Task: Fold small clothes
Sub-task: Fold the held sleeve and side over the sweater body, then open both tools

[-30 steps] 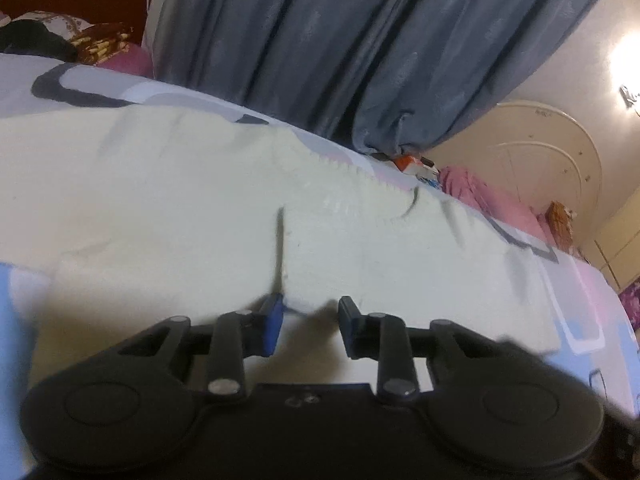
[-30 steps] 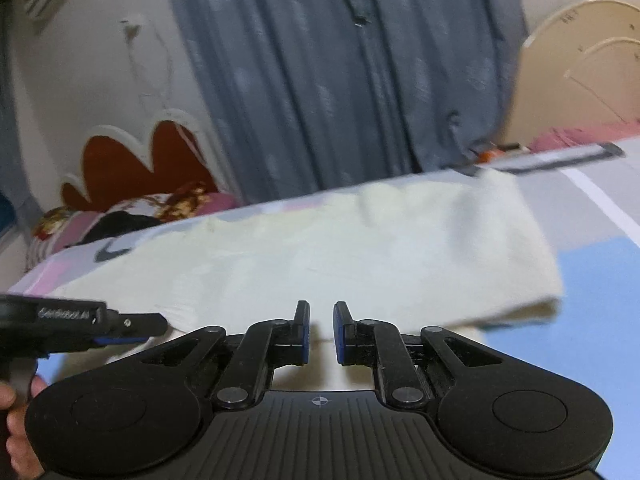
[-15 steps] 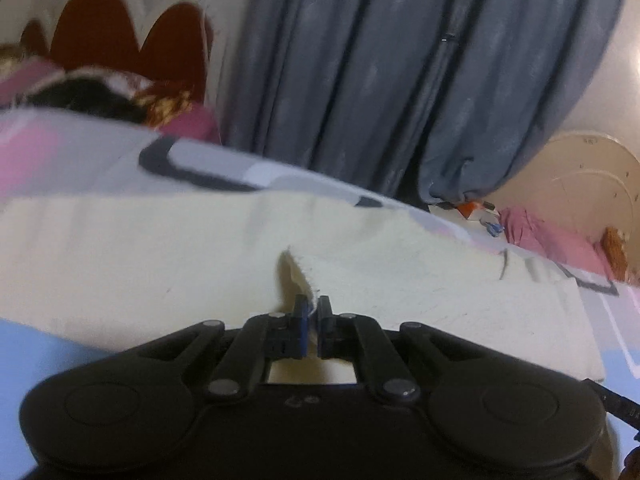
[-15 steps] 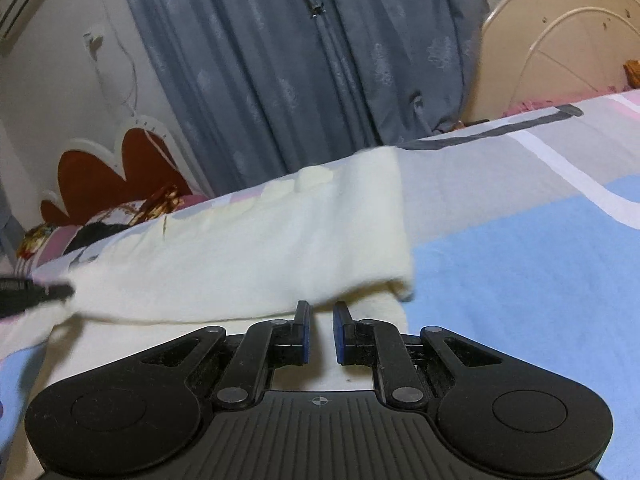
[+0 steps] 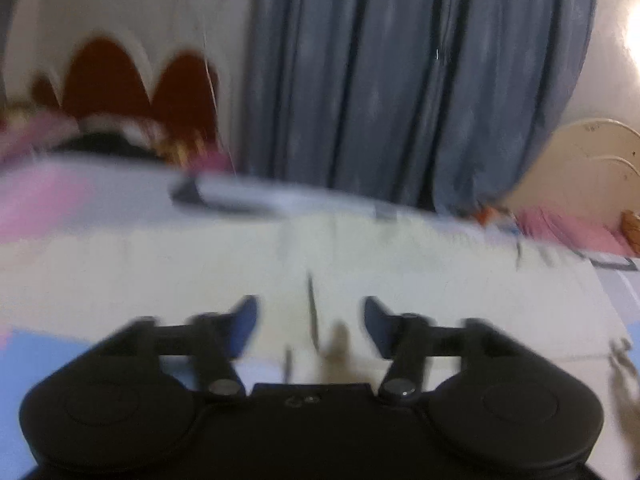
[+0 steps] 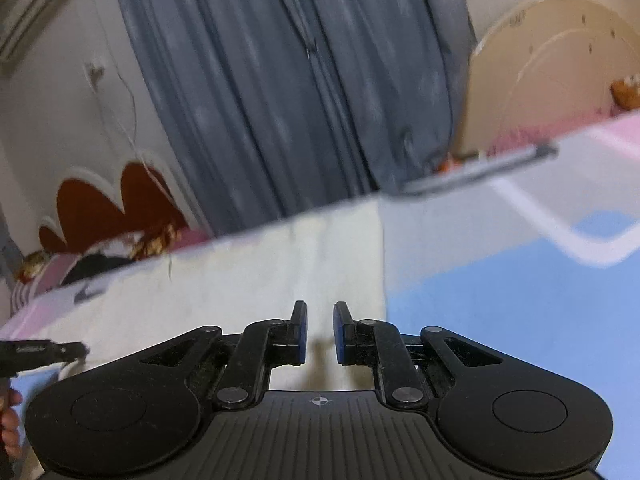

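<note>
Location type: bedroom in a home. Indicators: a bed covered by a sheet printed in blue, pink, grey and white blocks; a scalloped headboard with dark red panels and pale trim against the wall; pillows and bedding piled at its foot. Full-length grey-blue curtains hang behind the bed. A wall-mounted air-conditioning unit is fitted near the ceiling. A cream arched furniture panel stands at the opposite end.
</note>
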`<state>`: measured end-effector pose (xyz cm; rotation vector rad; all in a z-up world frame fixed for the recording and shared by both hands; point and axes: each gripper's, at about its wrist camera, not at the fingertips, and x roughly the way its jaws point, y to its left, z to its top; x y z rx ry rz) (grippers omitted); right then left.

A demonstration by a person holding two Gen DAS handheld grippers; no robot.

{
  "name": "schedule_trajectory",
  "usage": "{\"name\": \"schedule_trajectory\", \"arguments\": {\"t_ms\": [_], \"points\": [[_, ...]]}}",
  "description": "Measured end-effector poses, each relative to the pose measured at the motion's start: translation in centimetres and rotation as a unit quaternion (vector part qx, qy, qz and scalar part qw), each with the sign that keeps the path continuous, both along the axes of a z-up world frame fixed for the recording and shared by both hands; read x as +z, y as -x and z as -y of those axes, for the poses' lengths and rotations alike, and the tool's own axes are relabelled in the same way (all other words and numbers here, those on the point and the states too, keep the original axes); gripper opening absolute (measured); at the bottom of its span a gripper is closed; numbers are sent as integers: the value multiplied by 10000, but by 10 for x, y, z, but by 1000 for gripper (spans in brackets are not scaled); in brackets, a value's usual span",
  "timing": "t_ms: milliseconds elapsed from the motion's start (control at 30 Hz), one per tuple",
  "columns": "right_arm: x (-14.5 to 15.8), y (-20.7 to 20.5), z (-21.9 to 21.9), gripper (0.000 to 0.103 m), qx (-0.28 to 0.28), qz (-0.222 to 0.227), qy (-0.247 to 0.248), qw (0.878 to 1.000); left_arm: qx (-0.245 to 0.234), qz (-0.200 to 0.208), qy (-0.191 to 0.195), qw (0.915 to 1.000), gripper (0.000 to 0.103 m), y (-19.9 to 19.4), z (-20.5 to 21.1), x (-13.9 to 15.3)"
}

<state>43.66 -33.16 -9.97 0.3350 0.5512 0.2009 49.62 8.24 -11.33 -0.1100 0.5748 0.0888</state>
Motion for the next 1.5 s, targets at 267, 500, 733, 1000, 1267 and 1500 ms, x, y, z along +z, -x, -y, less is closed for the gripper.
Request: {"name": "schedule_trajectory", "arguments": {"t_ms": [267,500,733,1000,1267,1500], "points": [[-25,-36,-47,13,807,-30,844,9932,-776,-475,-546,9944,62,-34,53,-29],[-35,-49,8,13,-133,-372,1122,9929,-489,-246,-259,9982,65,-23,26,-24],[-26,-108,-32,13,345,-35,1025,9941,-853,-238,-364,9954,71,-67,65,-14],[-51,-155,-13,12,145,-445,1386,9892,-579,-425,-462,9963,73,-79,43,-40],[-39,-114,-23,12,350,-349,1510,9873,-971,-369,-847,9910,73,-39,71,-32],[-46,-37,-9,12,361,-344,1693,9843,-685,-217,-352,9968,70,-12,51,-26]]}}
